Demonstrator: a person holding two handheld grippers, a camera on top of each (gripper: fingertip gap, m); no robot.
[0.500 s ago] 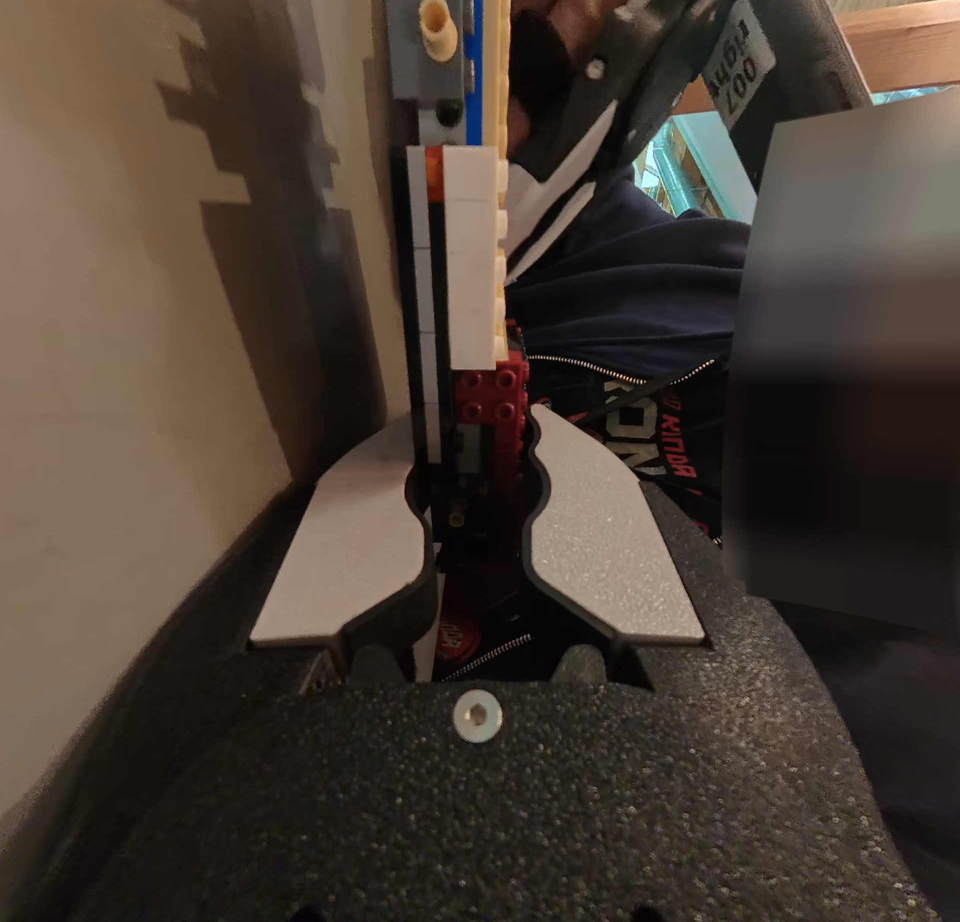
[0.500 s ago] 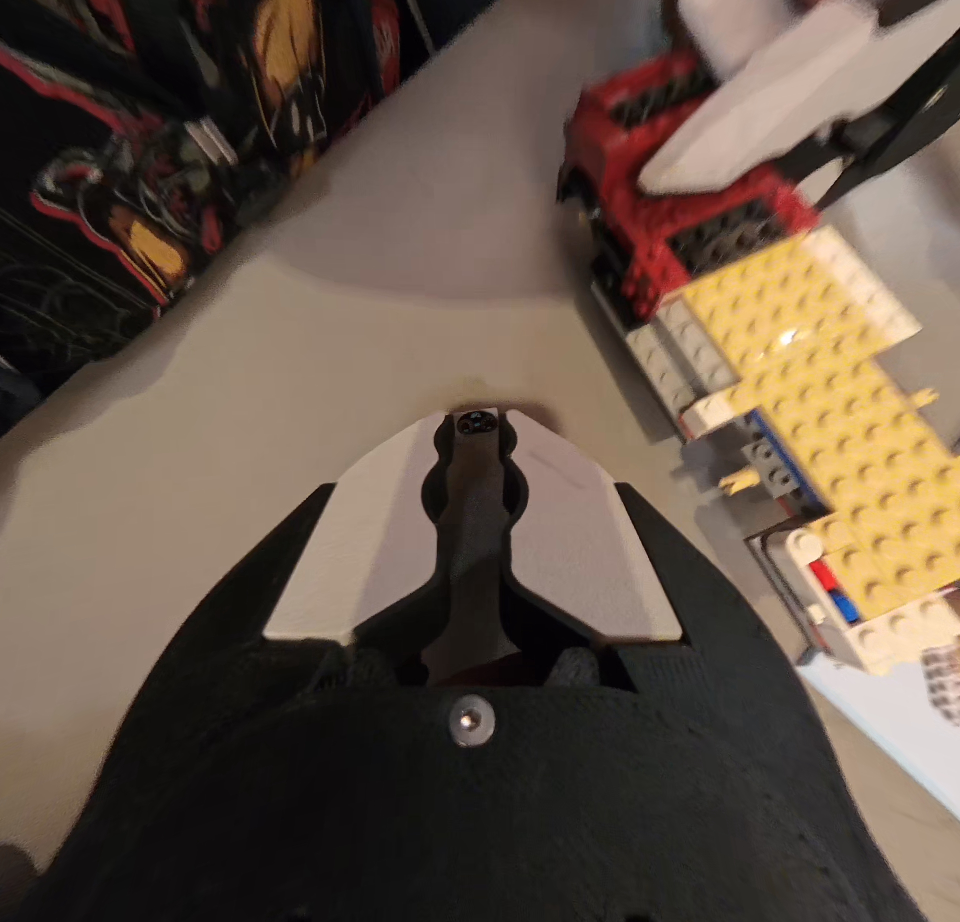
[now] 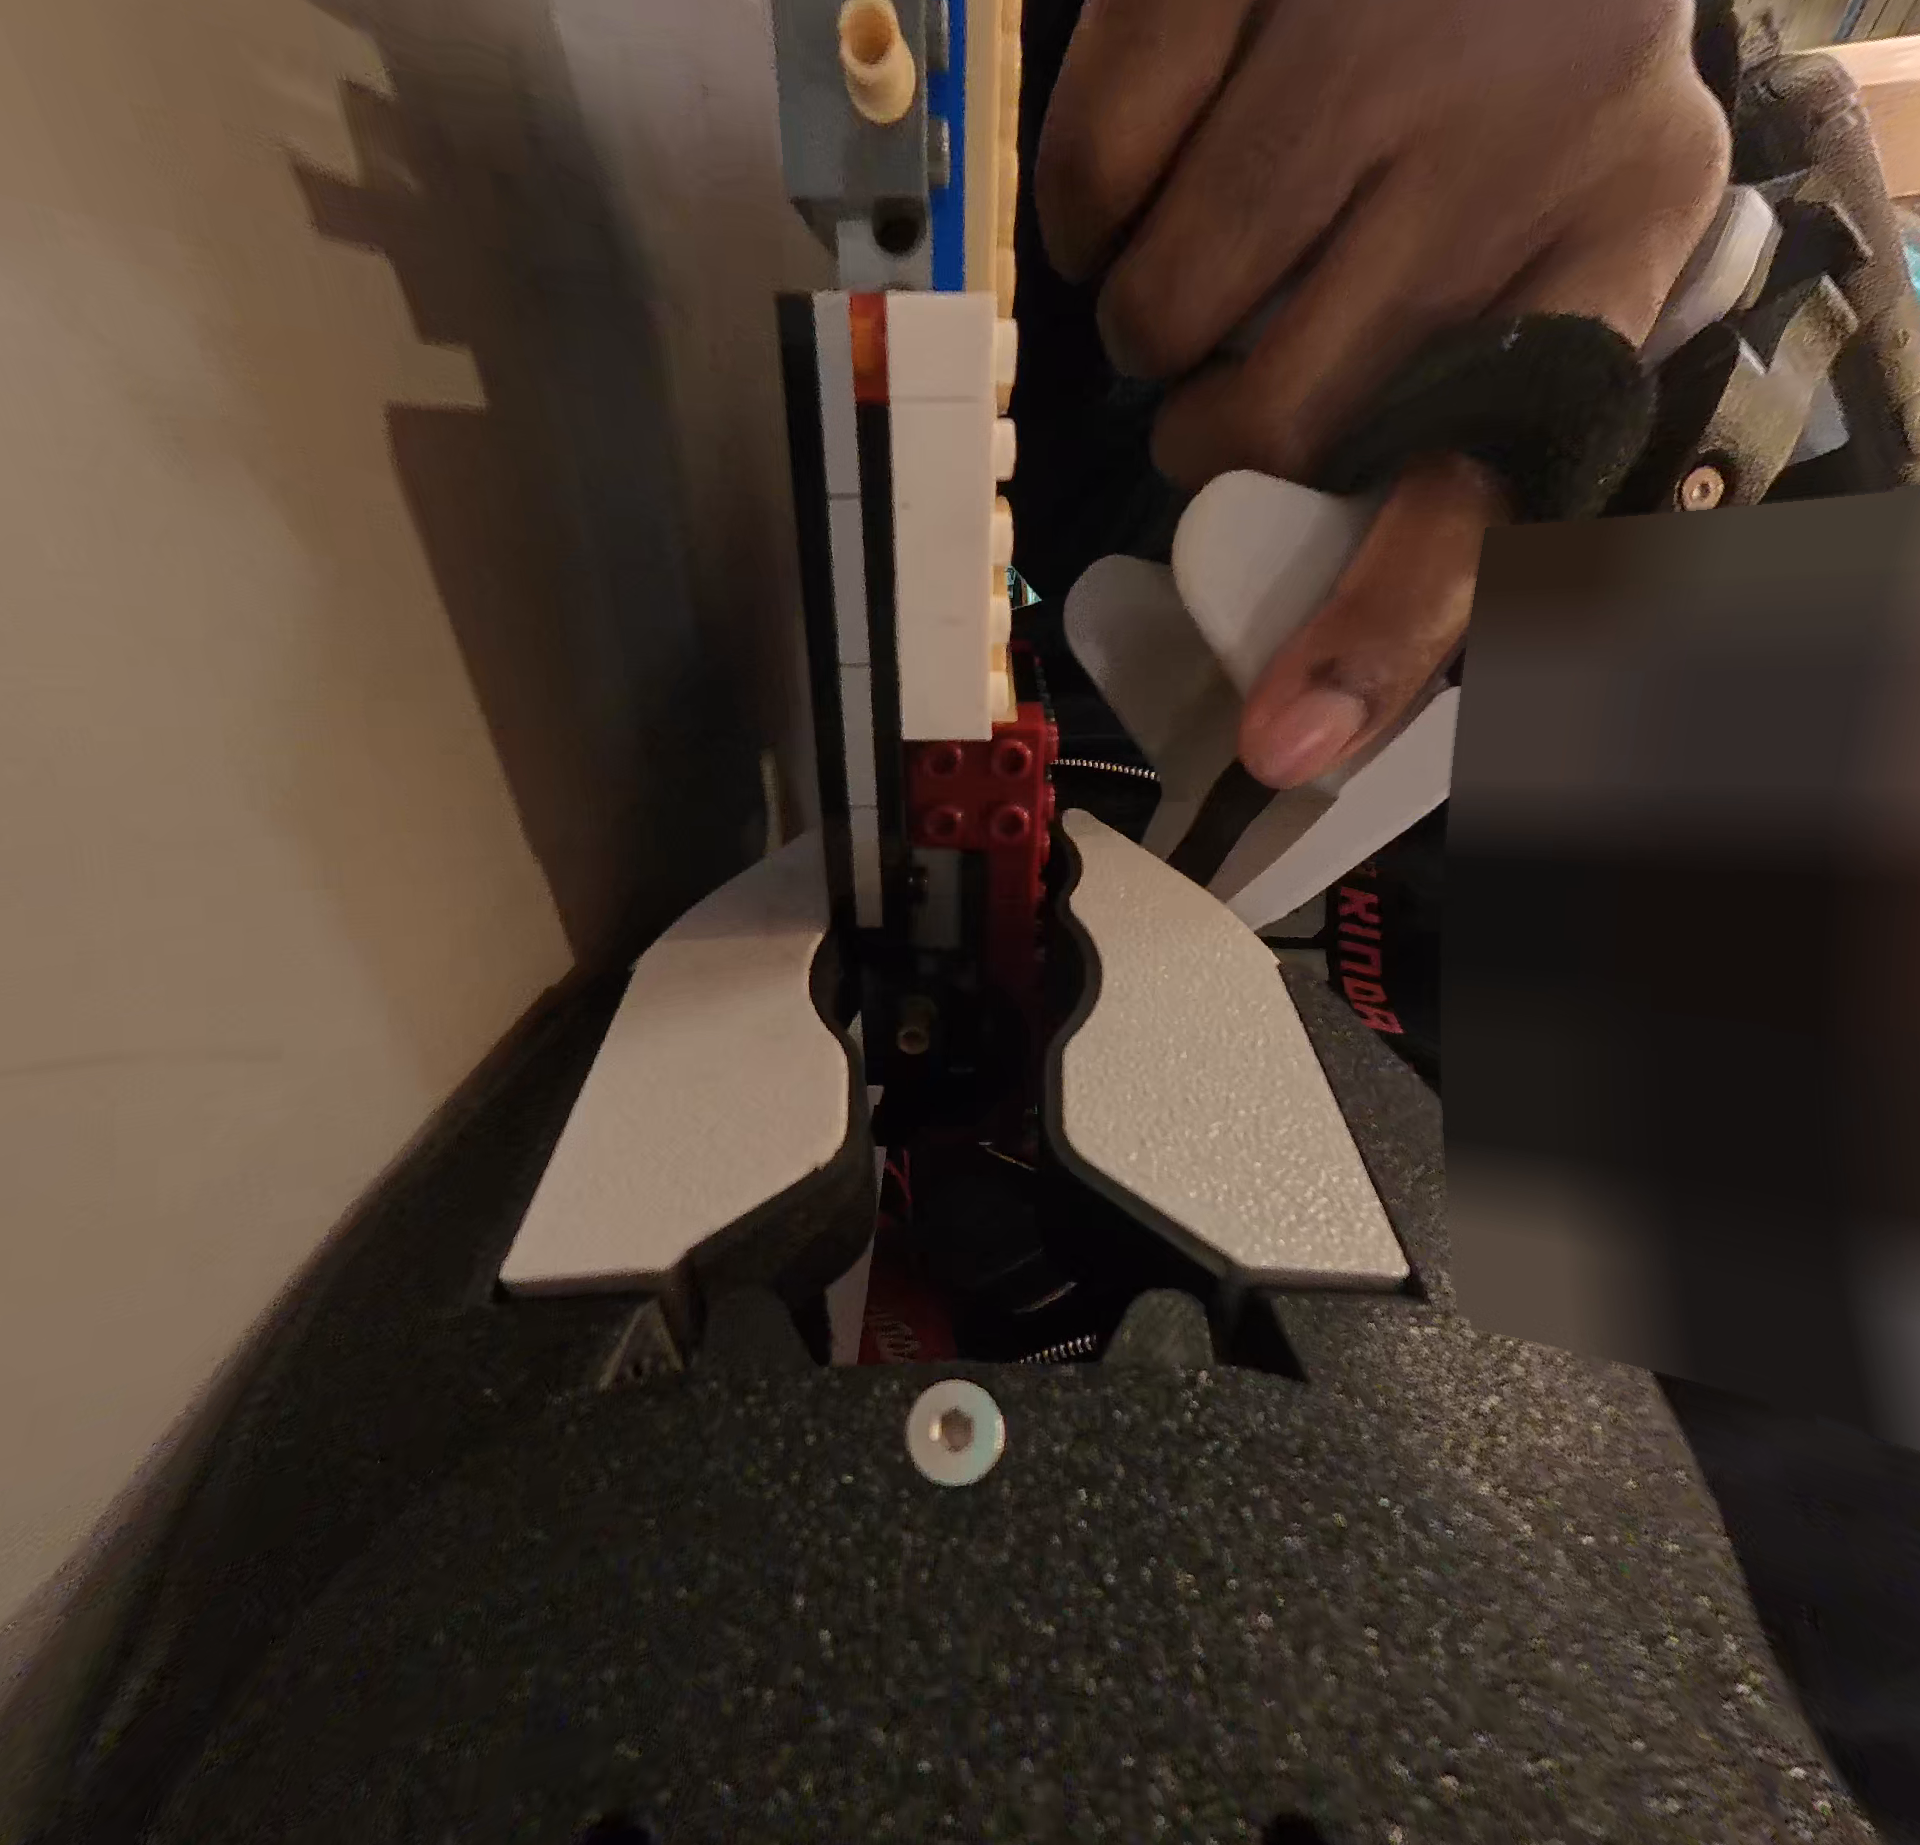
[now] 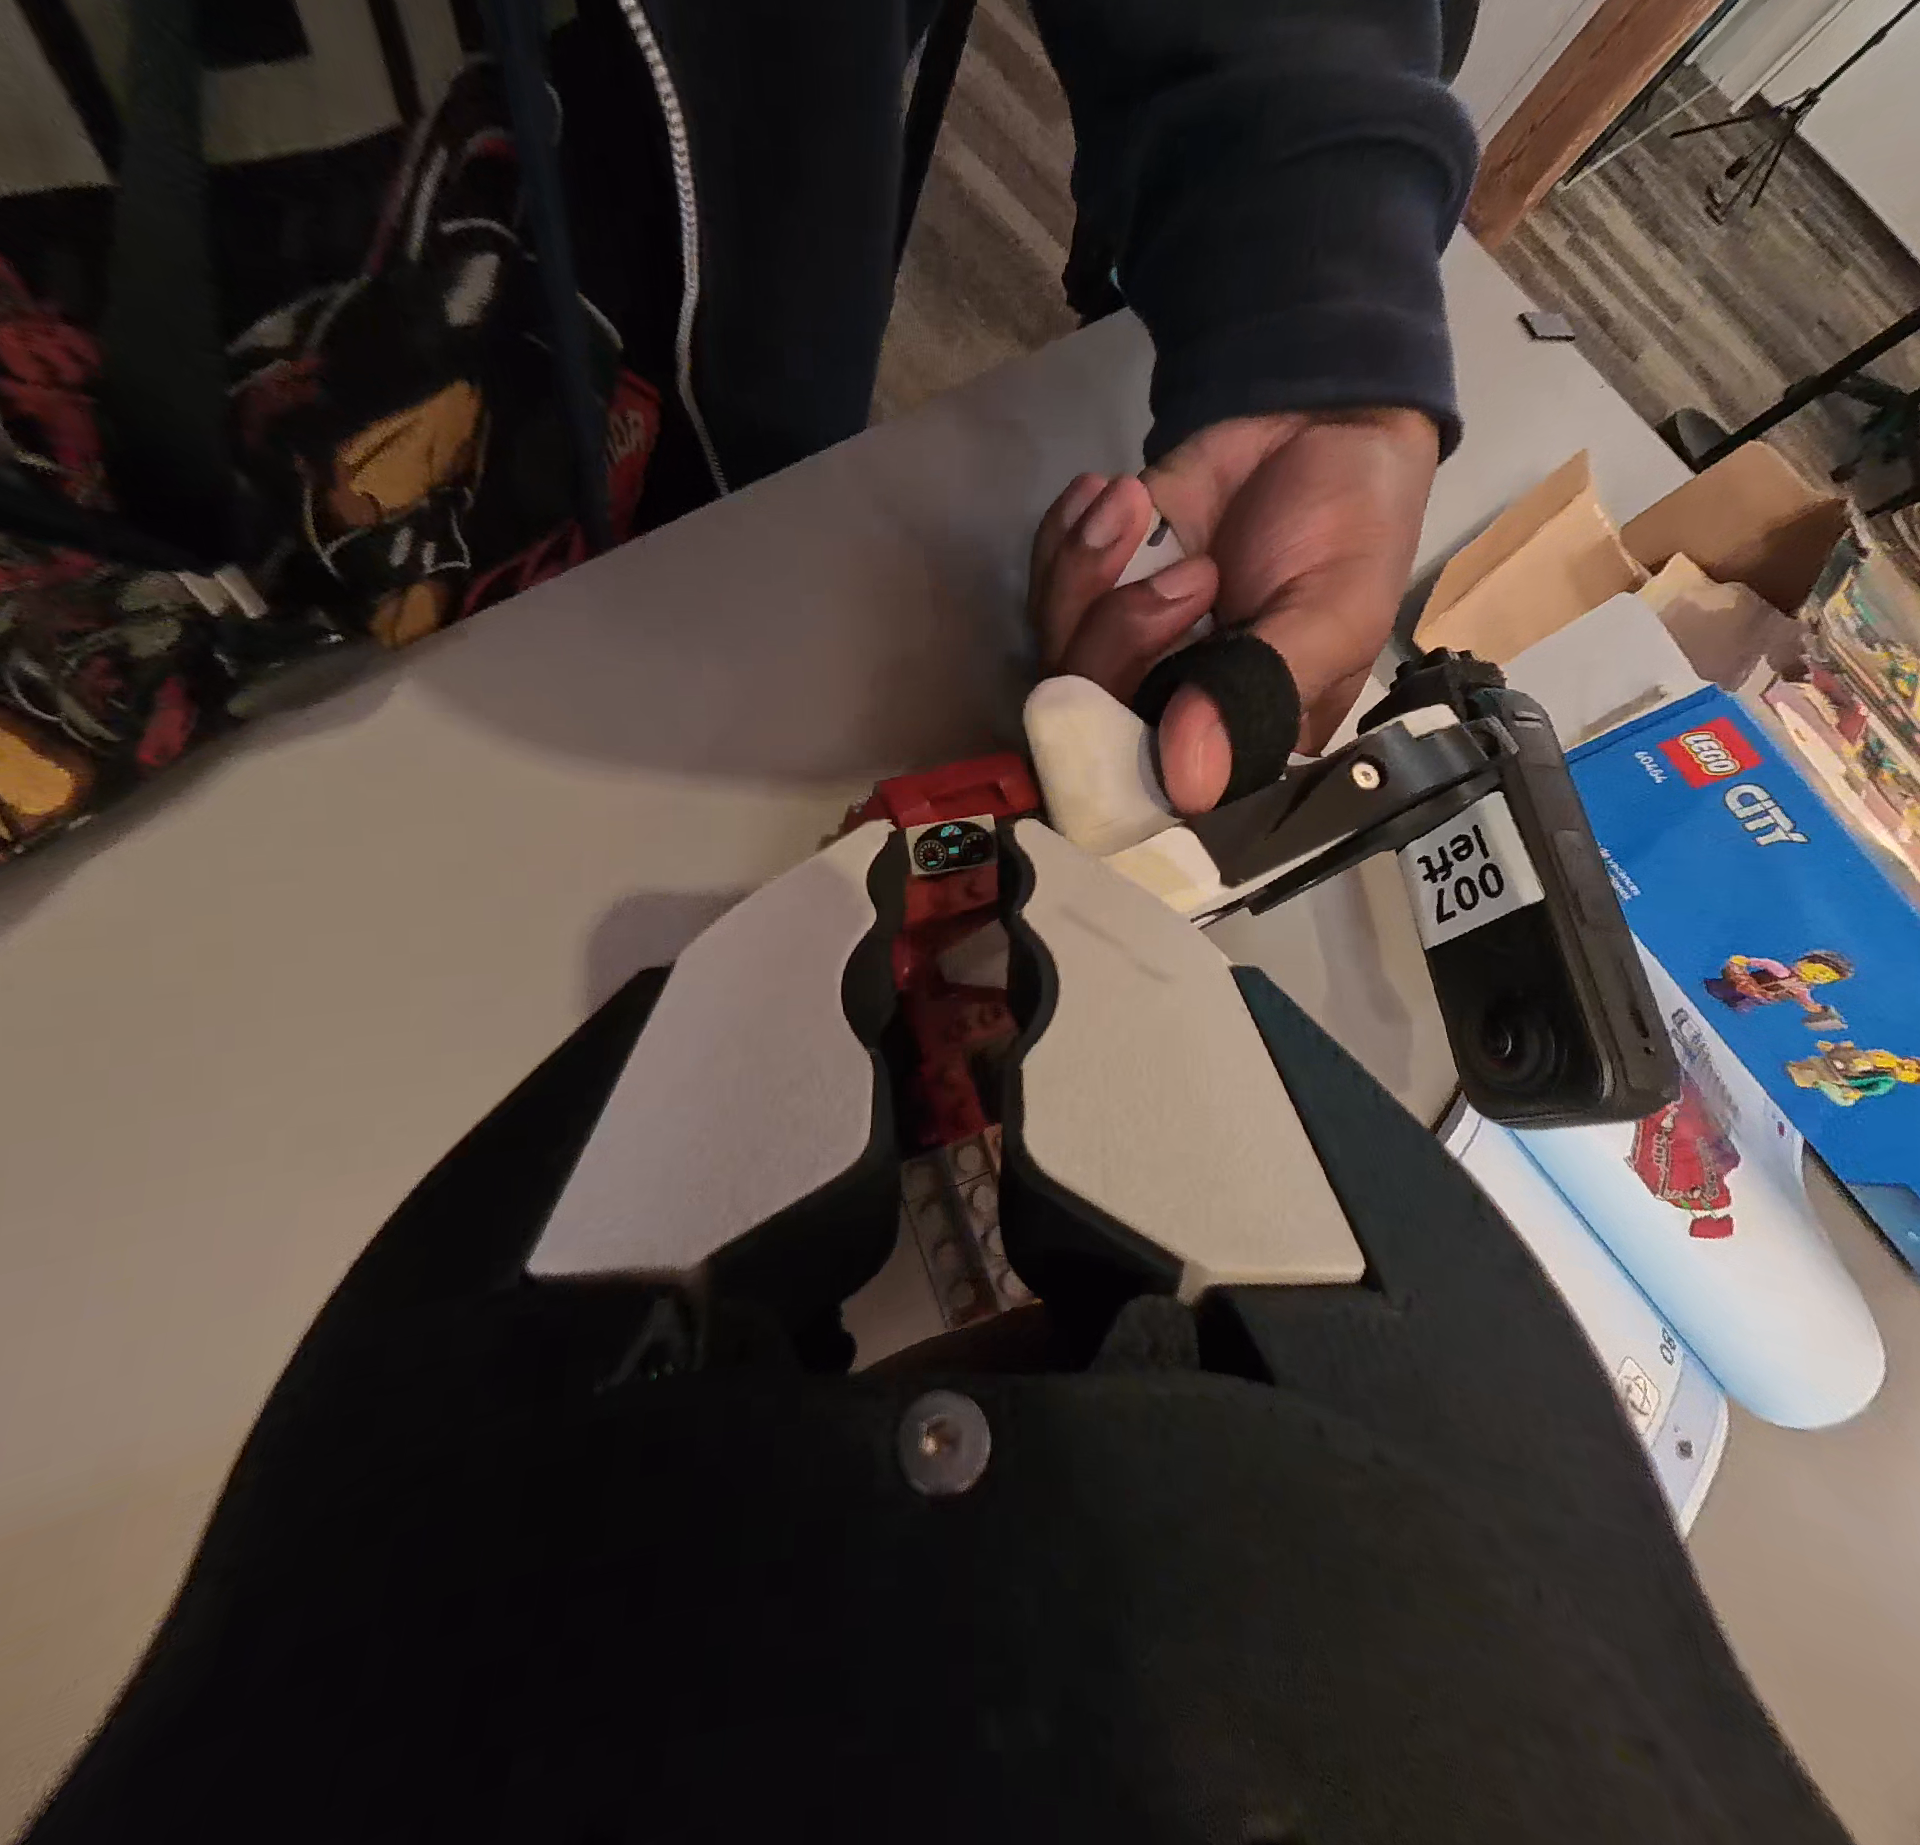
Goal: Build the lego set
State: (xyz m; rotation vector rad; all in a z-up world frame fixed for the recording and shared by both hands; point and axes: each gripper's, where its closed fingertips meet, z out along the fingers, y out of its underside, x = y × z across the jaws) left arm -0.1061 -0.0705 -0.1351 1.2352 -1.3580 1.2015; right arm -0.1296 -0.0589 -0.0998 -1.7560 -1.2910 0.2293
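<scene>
My left gripper (image 3: 945, 850) is shut on a brick model (image 3: 935, 507) of red, white, black and tan plates. It holds the model on edge against the pale table (image 3: 156, 652). My right gripper (image 4: 949, 845) is shut on a small tile printed with gauges (image 4: 951, 850) and holds it against the model's dark red end (image 4: 956, 787). In the left wrist view the right gripper's fingers (image 3: 1340, 839) reach down just behind my left gripper's right finger, under a hand (image 3: 1351, 185). The left gripper's fingers (image 4: 1086, 756) show in the right wrist view beside the red end.
A blue toy box (image 4: 1766, 922) and a white booklet (image 4: 1714, 1255) lie on the table at the right. Open cardboard boxes (image 4: 1558, 548) stand behind them. A person in a dark jacket (image 4: 779, 185) stands at the table's far edge (image 4: 727, 507). Across from one pair of fingers to the other is roughly 4 cm.
My right gripper has moved from over the bare table onto the model's red end, still carrying the small tile. The hand and right gripper now show close in the left view. The left grasp is unchanged.
</scene>
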